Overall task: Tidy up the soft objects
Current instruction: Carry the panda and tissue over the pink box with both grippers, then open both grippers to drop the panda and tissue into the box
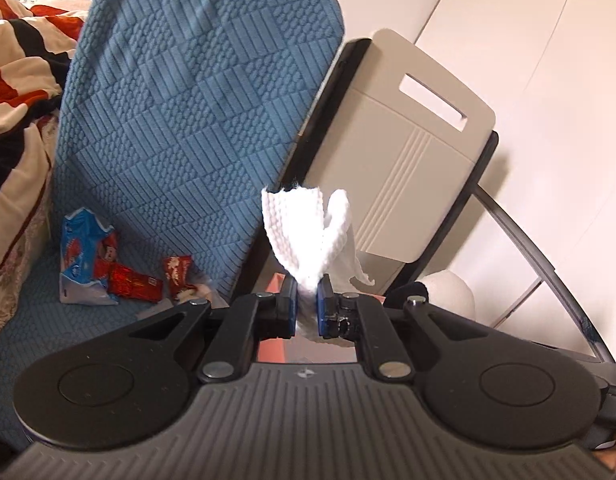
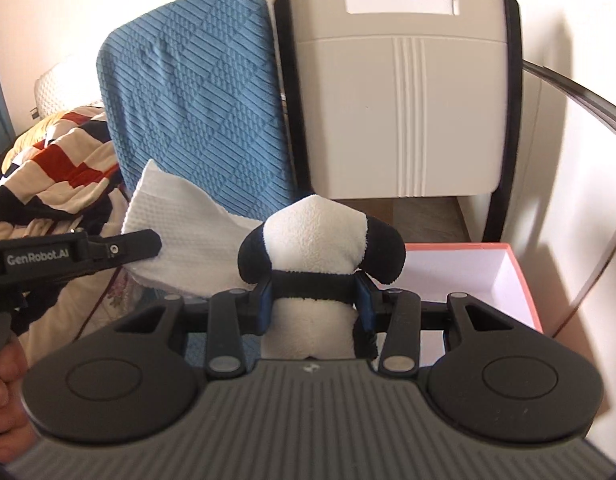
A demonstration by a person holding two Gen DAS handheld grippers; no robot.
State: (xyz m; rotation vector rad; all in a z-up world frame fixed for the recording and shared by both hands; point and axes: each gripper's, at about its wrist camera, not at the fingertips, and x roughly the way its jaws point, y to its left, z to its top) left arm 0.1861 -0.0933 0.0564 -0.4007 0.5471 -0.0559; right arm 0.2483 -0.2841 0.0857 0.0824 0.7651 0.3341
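Observation:
My left gripper (image 1: 307,306) is shut on a white textured cloth (image 1: 304,232), which sticks up between its blue pads. The right wrist view shows that same cloth (image 2: 180,232) hanging from the left gripper (image 2: 148,246) at the left side. My right gripper (image 2: 316,300) is shut on a black-and-white plush panda (image 2: 320,236), gripped around its black band. A pink box with a white inside (image 2: 488,276) sits just beyond and right of the panda. Part of the plush (image 1: 448,292) shows at the right of the left wrist view.
A blue quilted cushion (image 1: 196,112) leans beside a beige folded chair (image 2: 400,92) against the white wall. Snack wrappers (image 1: 108,268) lie on the blue seat. A red, black and cream blanket (image 2: 56,172) is piled at the left. A person's hand (image 2: 4,392) holds the left gripper's handle.

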